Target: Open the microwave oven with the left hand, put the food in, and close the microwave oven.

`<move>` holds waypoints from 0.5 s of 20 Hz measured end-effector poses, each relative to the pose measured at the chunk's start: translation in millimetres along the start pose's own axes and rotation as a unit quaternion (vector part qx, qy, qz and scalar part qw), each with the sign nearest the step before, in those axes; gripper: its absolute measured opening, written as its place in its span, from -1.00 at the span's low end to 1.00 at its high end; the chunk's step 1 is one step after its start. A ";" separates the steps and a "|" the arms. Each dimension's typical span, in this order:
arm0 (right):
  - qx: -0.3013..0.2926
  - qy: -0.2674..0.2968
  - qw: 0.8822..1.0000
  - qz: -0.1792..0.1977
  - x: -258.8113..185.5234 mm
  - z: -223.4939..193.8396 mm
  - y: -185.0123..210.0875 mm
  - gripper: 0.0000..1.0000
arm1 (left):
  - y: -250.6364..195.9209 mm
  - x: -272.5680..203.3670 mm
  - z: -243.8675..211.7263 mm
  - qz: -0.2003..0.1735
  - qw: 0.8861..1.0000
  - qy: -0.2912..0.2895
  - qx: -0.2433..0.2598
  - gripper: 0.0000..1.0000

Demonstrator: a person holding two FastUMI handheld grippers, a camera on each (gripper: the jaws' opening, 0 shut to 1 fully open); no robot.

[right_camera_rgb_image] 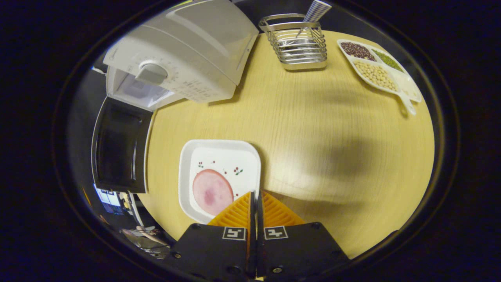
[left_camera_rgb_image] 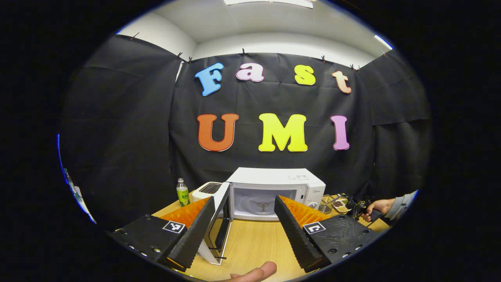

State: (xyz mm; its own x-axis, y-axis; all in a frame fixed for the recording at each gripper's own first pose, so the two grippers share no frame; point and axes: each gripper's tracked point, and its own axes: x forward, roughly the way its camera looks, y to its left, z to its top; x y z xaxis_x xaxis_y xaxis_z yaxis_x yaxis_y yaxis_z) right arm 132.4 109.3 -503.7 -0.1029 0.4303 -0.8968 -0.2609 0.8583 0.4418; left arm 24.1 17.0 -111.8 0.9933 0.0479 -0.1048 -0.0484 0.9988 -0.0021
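Observation:
The white microwave (left_camera_rgb_image: 274,184) stands at the back of the wooden table, its door (left_camera_rgb_image: 219,223) swung wide to the left and the cavity with the turntable (left_camera_rgb_image: 260,204) showing. My left gripper (left_camera_rgb_image: 244,199) is open in front of the cavity, with nothing between its fingers. In the right gripper view, a square white plate (right_camera_rgb_image: 231,160) carries a round pink slice of ham (right_camera_rgb_image: 212,192). My right gripper (right_camera_rgb_image: 256,192) is shut on the plate's right rim. The microwave (right_camera_rgb_image: 188,55) and its open door (right_camera_rgb_image: 119,145) lie to the upper left of the plate.
A green bottle (left_camera_rgb_image: 182,192) and a white toaster (left_camera_rgb_image: 207,188) stand left of the microwave. A wire basket (right_camera_rgb_image: 303,43) and a divided dish of beans (right_camera_rgb_image: 375,70) sit at the table's far side. A hand (left_camera_rgb_image: 377,205) shows at the right, a fingertip (left_camera_rgb_image: 258,271) below.

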 end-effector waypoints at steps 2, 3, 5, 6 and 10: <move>0.009 -0.004 1.000 0.012 0.8 0.8 -0.8 -1.00 | -1.0 -2.7 0.6 -0.003 1.000 -0.006 -0.004 0.87; 0.015 -0.010 1.000 0.018 0.0 -0.8 1.2 -1.00 | -0.3 -4.2 3.0 -0.005 1.000 -0.008 -0.006 0.87; 0.039 -0.023 0.998 0.034 1.6 -5.0 2.5 -1.00 | 2.8 -9.3 4.9 -0.003 1.000 -0.014 -0.008 0.87; 0.056 -0.028 0.997 0.047 2.5 -8.6 4.3 -0.93 | 4.3 -10.8 6.5 -0.003 1.000 -0.017 -0.008 0.87; 0.108 -0.069 0.989 0.081 3.5 -12.6 11.8 -0.93 | 8.6 -21.1 7.5 -0.013 0.999 -0.024 -0.019 0.87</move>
State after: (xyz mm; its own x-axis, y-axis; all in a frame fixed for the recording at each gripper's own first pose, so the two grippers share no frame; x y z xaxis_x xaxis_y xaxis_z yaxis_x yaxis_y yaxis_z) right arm 116.9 117.4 -501.9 0.0093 0.5875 -0.8092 -0.0399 0.8088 0.5868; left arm 3.6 24.6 -102.2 0.9982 0.0234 -0.0557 -0.0258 0.9988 -0.0422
